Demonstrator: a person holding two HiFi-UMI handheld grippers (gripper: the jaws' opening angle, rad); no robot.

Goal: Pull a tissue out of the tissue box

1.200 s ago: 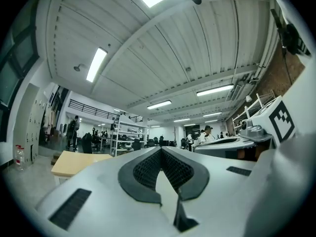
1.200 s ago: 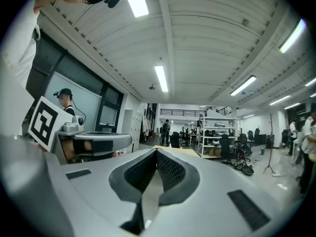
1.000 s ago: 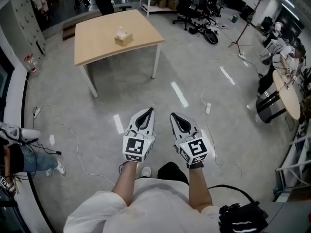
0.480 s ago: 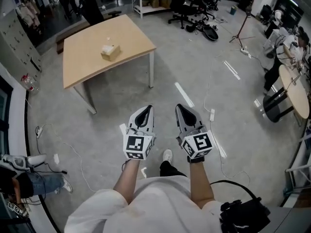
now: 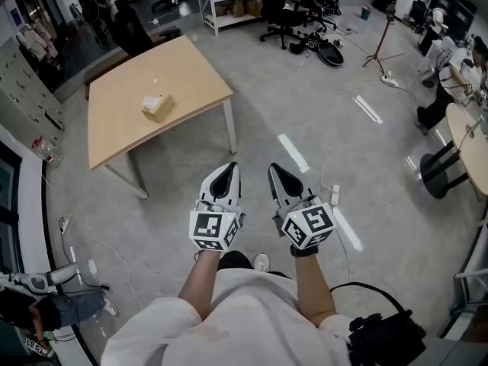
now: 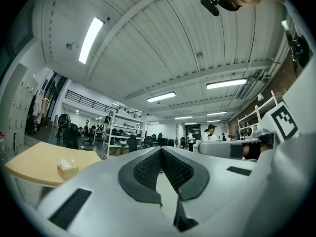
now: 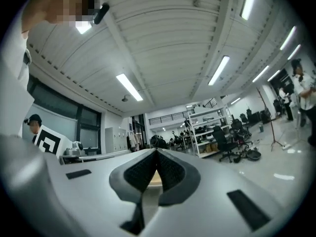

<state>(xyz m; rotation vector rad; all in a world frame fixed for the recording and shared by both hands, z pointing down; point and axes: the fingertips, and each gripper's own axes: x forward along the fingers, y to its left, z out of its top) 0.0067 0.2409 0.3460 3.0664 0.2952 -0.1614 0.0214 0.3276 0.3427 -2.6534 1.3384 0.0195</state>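
Tongs both closed, empty; tissue box (image 5: 157, 106) at 11 o'clock, well off.
Risk: I arrive with left gripper (image 5: 231, 169) and right gripper (image 5: 273, 169) unopened and shove the box.

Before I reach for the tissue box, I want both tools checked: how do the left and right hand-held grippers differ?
The left hand-held gripper carries its marker cube nearly square; the right hand-held gripper has its marker cube rolled askew. The left is on the side nearer the tissue box; the right is farther. Both are shut, empty and well short of the table.
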